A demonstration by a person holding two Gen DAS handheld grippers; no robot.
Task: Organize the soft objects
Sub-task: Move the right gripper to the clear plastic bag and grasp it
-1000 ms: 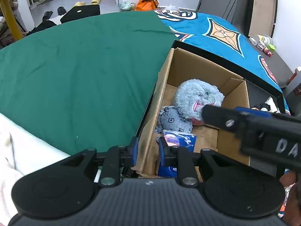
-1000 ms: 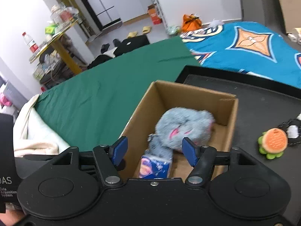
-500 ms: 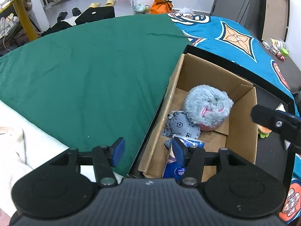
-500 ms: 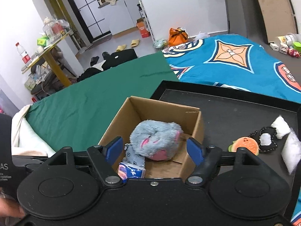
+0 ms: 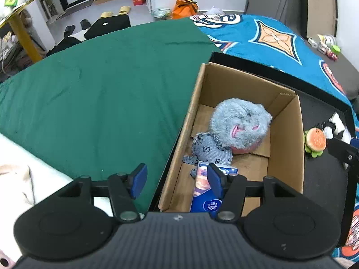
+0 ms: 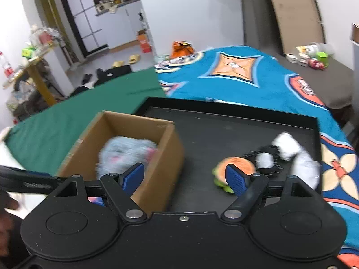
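- since both claws stand empty with their blue pads spread wide, this reads as a moment between a drop and the next pick: the left claw (image 5: 175,180) hangs open over the near left wall of the cardboard box (image 5: 289,148), the right claw (image 6: 185,178) open above the black tray (image 6: 224,121).
- nearest in the box, a blue tissue pack (image 5: 205,192) stands on end against the near wall, likely so it takes little floor.
- just behind it lies a small grey cloth doll (image 5: 209,151), touching the fluffy blue-grey plush (image 5: 240,123) that fills the middle; the soft things are gathered here because the box looks to be the collecting place.
- outside the box, on the tray, a burger plush (image 6: 235,167) sits just behind the right claw's right pad, which suggests it is the next target.
- beyond it a black-and-white plush (image 6: 267,154) touches the burger, and a clear bag of white stuffing (image 6: 306,170) lies beside, not yet boxed.
- farthest, a green cloth (image 5: 101,85) and a blue patterned blanket (image 6: 235,76) cover the bed under the tray.
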